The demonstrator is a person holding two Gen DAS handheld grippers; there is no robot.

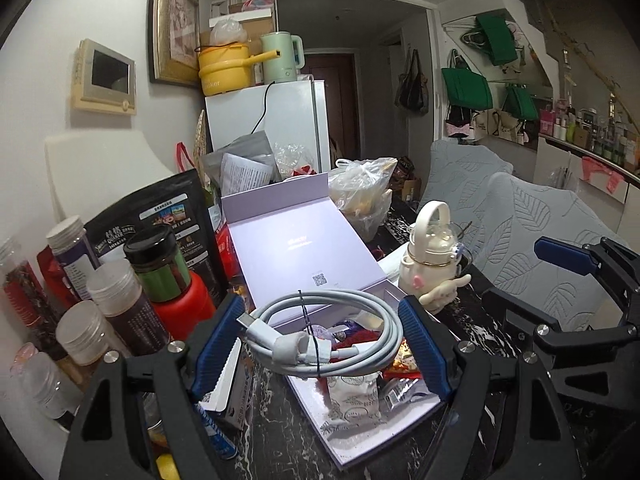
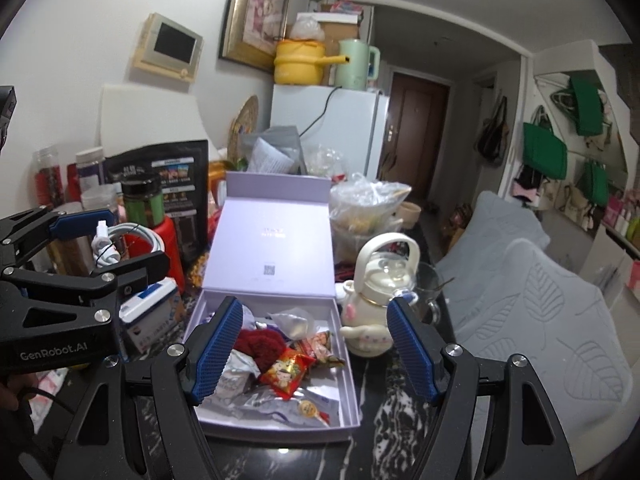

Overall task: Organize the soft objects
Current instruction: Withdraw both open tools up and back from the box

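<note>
Between the blue fingers (image 1: 218, 344) of the left gripper (image 1: 320, 344) sits a coiled white cable (image 1: 340, 320). The fingers press on both sides of the coil and hold it up in the air, above the front of an open purple box (image 2: 344, 344). A thin black tie goes around the coil. In the right wrist view the same cable (image 2: 136, 236) shows at the left, held in the left gripper (image 2: 108, 240) near a red jar (image 2: 170, 240).

The right gripper (image 2: 312, 356) has its fingers (image 2: 216, 352) apart with nothing between them. It hangs over the box. Inside the box lie snack packets (image 2: 286, 372), a dark red fuzzy thing (image 2: 260, 344) and some silver wrappers (image 2: 272, 404).

The box sits on a dark marbled worktop (image 2: 384, 412), with its lid (image 2: 272, 240) standing open at the back. Just right of the box stands a cream bottle (image 2: 376, 304) with a loop handle. Jars and a black bag (image 2: 180, 184) crowd the left side. Behind the box is a plastic bag (image 2: 368, 200), and farther back a white fridge (image 2: 340, 128).
</note>
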